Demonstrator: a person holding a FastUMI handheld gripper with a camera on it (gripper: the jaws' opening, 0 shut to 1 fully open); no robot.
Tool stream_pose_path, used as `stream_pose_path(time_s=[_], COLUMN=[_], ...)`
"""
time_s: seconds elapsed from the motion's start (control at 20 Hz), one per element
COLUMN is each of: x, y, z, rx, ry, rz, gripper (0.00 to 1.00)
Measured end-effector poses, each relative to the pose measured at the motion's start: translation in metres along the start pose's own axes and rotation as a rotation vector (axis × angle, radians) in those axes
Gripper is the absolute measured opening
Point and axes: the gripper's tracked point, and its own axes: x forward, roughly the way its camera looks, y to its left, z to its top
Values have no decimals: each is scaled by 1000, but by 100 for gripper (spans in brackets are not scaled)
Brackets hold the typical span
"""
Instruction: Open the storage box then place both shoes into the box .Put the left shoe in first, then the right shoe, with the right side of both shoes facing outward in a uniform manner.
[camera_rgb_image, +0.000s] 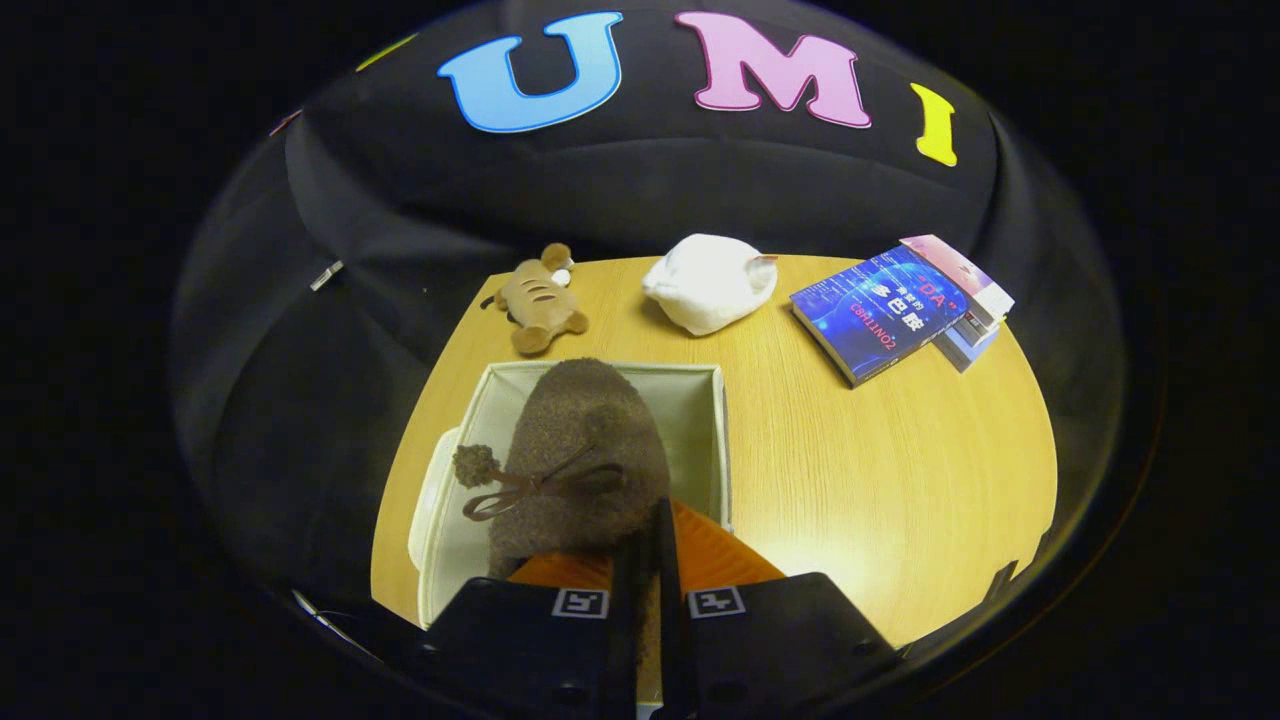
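A brown fuzzy shoe (585, 450) with a pompom and bow hangs toe-forward just ahead of my fingers, over the open cream storage box (722, 430). My gripper (645, 535) is shut on the shoe's near edge, with the fingers almost together. The shoe covers most of the box's inside, so I cannot tell what lies under it. A pale flat piece (430, 500), likely the box's lid, rests against the box's left side.
Beyond the box on the wooden table (900, 470) lie a brown striped plush toy (535, 295) and a white fluffy item (710, 282). A blue book (880, 310) on other books sits at the far right. Bare tabletop lies right of the box.
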Motion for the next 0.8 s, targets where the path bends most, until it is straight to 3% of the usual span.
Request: stream_pose_path(time_s=[0.15,0.25,0.3,0.35,0.4,0.8], x=[-1,-3,-6,-6,-6,-26], y=[10,12,13,12,11,21], z=[5,9,10,10,8,16], rx=[2,-6,-9,-13,-18,-37], ry=[-16,-29,-31,-30,-29,-76], rz=[25,38,43,43,44,109], gripper=[32,54,74,82,97,99])
